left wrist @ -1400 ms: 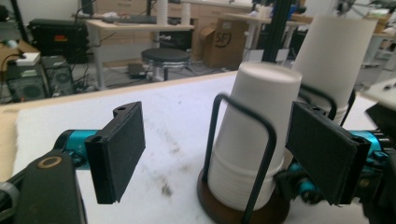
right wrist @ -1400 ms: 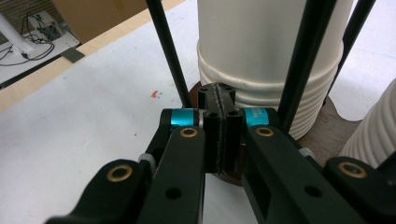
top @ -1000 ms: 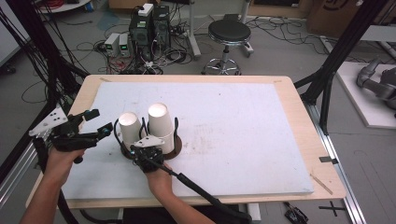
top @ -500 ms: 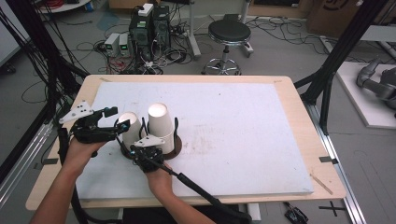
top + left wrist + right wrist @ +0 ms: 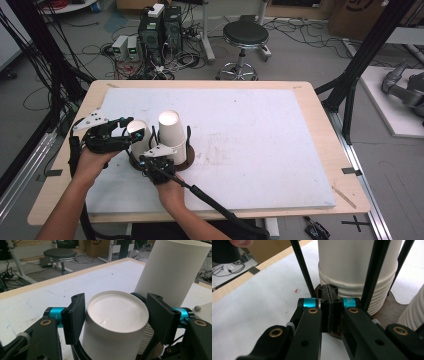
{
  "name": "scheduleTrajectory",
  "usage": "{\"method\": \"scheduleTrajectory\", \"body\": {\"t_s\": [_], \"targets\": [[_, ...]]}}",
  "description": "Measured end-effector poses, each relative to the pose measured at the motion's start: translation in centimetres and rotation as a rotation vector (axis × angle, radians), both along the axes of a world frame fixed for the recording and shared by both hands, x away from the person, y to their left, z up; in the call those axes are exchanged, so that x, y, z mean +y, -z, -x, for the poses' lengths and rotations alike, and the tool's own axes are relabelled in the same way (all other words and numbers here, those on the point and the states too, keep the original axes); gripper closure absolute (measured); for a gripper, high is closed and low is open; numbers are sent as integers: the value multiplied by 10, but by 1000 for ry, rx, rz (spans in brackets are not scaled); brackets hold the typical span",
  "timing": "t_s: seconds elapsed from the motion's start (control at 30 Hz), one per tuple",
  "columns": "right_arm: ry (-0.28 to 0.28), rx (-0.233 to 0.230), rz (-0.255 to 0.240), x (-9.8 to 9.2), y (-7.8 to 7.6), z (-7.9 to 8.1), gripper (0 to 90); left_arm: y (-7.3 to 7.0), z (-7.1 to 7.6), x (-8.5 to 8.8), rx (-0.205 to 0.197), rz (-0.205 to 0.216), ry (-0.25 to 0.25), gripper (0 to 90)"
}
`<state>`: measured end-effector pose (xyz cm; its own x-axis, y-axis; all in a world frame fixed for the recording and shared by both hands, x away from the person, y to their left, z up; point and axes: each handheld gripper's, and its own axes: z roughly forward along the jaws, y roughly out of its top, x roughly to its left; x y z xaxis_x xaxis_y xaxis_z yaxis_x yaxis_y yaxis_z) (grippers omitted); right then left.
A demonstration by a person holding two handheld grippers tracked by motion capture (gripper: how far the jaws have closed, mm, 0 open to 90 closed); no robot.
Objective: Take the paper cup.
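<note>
We are in a lab: computer towers (image 5: 162,27), tangled cables (image 5: 60,55), a black frame (image 5: 372,45) and a stool (image 5: 245,37) surround our tabletop (image 5: 320,115).

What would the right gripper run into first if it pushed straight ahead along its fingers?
Probably the tall stack of white cups just beyond the right gripper, whose fingers are shut, on the dark round base. The thin black rods flank that line. Depth is hard to judge.

A pale wooden tabletop (image 5: 320,107) carries a white sheet (image 5: 260,145) that covers most of its surface, leaving a wood border on all sides. On the sheet, at the near left, stands a dark round base (image 5: 189,156) bearing two stacks of white cups (image 5: 169,131). Faint smudges mark the sheet's centre.
</note>
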<state>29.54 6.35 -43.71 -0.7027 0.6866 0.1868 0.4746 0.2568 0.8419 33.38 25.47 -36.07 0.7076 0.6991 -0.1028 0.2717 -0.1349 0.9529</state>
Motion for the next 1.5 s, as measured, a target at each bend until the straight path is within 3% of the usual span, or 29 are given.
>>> {"method": "scheduleTrajectory", "body": {"t_s": [0.27, 0.37, 0.47, 0.73, 0.93, 1.13, 1.5], "targets": [[0, 0, -1, 0, 0, 0, 900, -1, 1, 1, -10, -7, 2, 348], [-1, 3, -5, 0, 0, 0, 900, -3, 2, 2, -21, 8, 0, 353], [-1, 2, -6, 0, 0, 0, 900, -10, 4, 4, -35, 40, -1, 354], [-7, 5, -3, -1, 0, -1, 900, -28, 8, 5, -74, 63, 6, 353], [-27, 6, -13, -4, -1, -1, 893, -39, 12, 8, -81, 84, 3, 353], [-68, -12, -31, -13, -7, 0, 892, -46, 16, 11, -89, 98, 5, 353], [-202, -71, -58, -38, -23, 7, 869, -54, 22, 14, -93, 107, 2, 354]]}}
